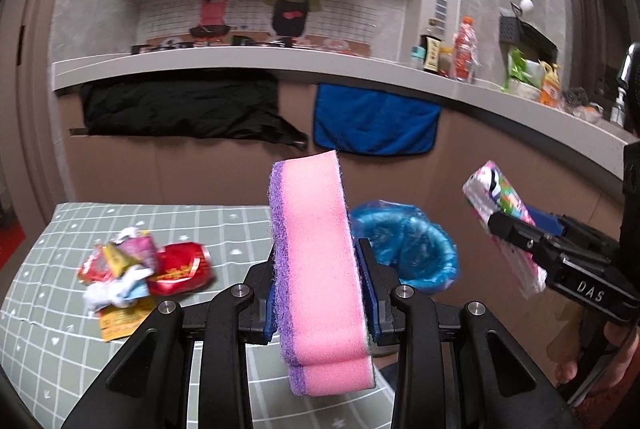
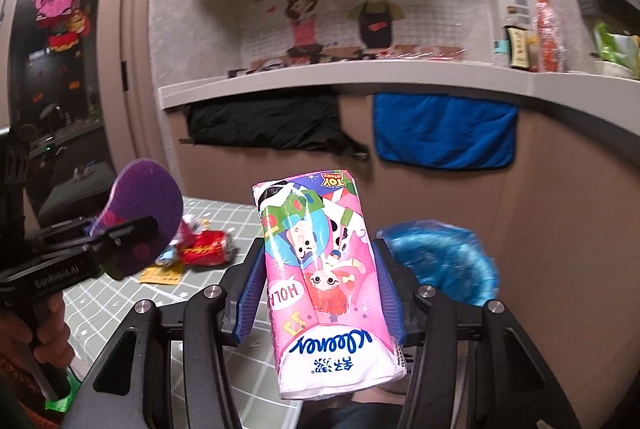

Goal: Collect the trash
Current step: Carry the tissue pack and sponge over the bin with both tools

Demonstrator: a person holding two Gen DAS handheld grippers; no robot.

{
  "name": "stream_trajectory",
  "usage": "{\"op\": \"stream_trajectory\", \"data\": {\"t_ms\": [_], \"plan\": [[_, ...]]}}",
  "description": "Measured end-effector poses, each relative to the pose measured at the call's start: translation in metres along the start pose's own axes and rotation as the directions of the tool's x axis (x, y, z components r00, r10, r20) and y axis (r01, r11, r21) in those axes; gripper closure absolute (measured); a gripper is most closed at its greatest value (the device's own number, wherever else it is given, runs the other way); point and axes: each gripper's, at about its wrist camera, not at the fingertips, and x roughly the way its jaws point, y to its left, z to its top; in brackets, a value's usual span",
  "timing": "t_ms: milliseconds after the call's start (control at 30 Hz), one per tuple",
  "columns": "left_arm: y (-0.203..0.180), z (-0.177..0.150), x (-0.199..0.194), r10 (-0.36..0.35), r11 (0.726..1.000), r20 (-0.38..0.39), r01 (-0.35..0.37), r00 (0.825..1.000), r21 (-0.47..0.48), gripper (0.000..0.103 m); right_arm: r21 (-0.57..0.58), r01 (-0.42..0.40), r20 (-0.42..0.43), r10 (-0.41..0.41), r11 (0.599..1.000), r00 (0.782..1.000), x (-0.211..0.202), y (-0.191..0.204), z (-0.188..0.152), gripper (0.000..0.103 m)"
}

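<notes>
Wrapper pile [image 1: 132, 269]: crumpled red, yellow and white trash, laid on the green checked worktop [image 1: 40, 329] at left. Sponge [image 1: 316, 269]: pink with purple scouring face (stood on edge), clamped between the blue pads of the left tongs [image 1: 320, 289] above the worktop. Bin [image 1: 408, 249]: lined with a blue bag, set just beyond the worktop's right edge. Tissue pack [image 2: 328, 285]: pink, cartoon-printed, gripped upright in the right tongs [image 2: 320, 293], held in the air near the bin.
</notes>
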Motion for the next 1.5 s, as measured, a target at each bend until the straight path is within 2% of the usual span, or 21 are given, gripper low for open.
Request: {"op": "stream_trajectory", "data": {"t_ms": [300,433,700,1033,1333,1500], "plan": [[-0.037,0.005,0.052,-0.04,0.998,-0.047,0.042,0.998,0.036,0.069,0.046,0.079,0.018,-0.08,0.996,0.997,0.004,-0.048,-0.004,0.054],[-0.045,0.007,0.081,-0.057,0.998,-0.076,0.06,0.995,0.033,0.069,0.069,0.114,0.006,-0.115,0.991,0.993,0.018,-0.066,-0.008,0.054],[-0.056,0.009,0.139,-0.084,0.996,-0.145,0.088,0.986,0.023,0.069,0.128,0.105,-0.049,-0.1,0.986,0.994,0.057,-0.101,-0.01,0.054],[-0.072,0.021,0.196,-0.122,0.992,-0.171,0.127,0.978,0.014,0.069,0.207,0.119,-0.096,-0.101,0.971,0.99,0.097,-0.142,-0.015,0.054],[-0.082,0.019,0.24,-0.17,0.984,-0.231,0.176,0.958,0.006,0.069,0.273,0.112,-0.123,-0.081,0.956,0.989,0.128,-0.174,-0.019,0.054],[-0.08,0.012,0.267,-0.156,0.987,-0.282,0.159,0.947,-0.011,0.069,0.291,0.104,-0.147,-0.063,0.951,0.987,0.148,-0.183,-0.025,0.054]]}}
